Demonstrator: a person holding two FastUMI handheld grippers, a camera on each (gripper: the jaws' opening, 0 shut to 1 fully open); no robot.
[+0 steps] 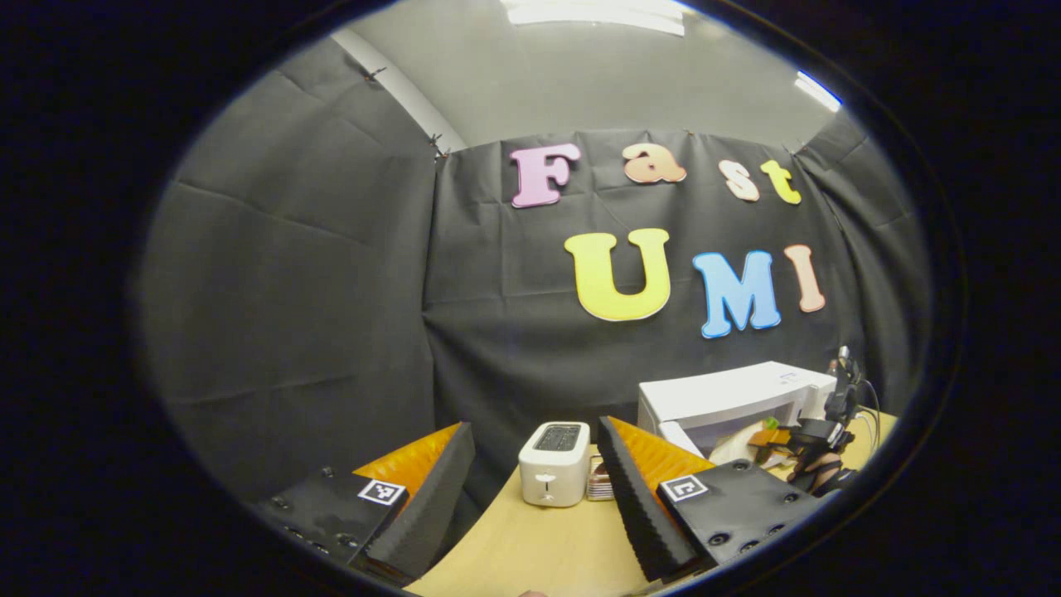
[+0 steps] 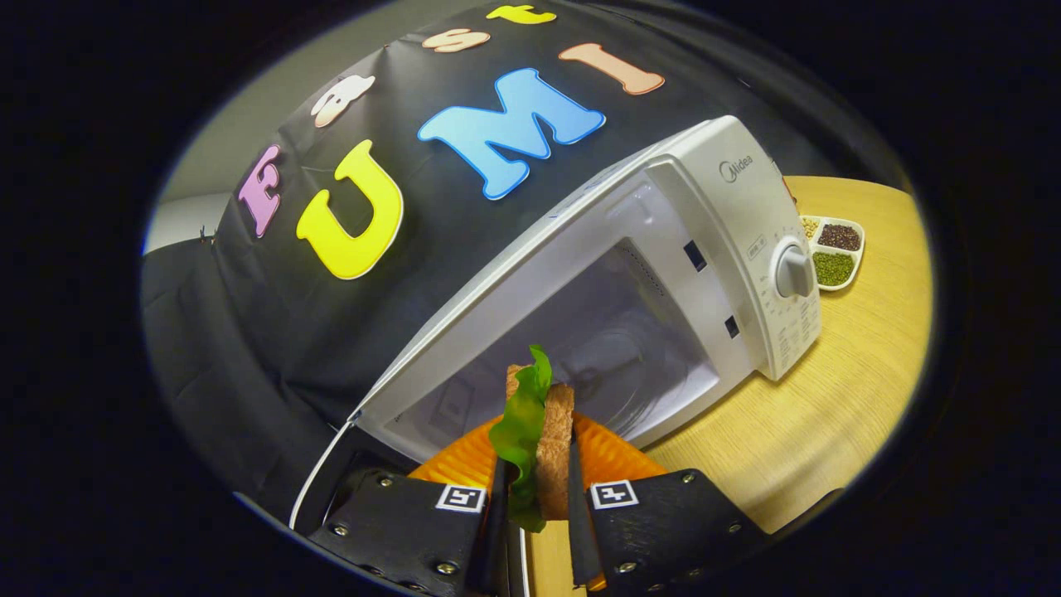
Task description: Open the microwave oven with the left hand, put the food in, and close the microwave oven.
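In the right gripper view a white microwave oven [image 2: 663, 274] stands on the wooden table with its door swung open and its bare cavity [image 2: 597, 348] facing me. My right gripper [image 2: 535, 464] is shut on a sandwich [image 2: 543, 431] of brown bread and green lettuce, held upright just in front of the cavity. In the left gripper view my left gripper [image 1: 539, 497] is open and holds nothing, off to the left of the microwave oven [image 1: 729, 398]. There the right gripper [image 1: 816, 439] with the sandwich sits at the oven's open front.
A white toaster [image 1: 554, 463] stands on the wooden table [image 1: 530, 547] straight ahead of the left gripper, with a small rack beside it. To the right of the oven lies a white divided dish [image 2: 833, 249] of beans and grains. Black cloth walls close the booth.
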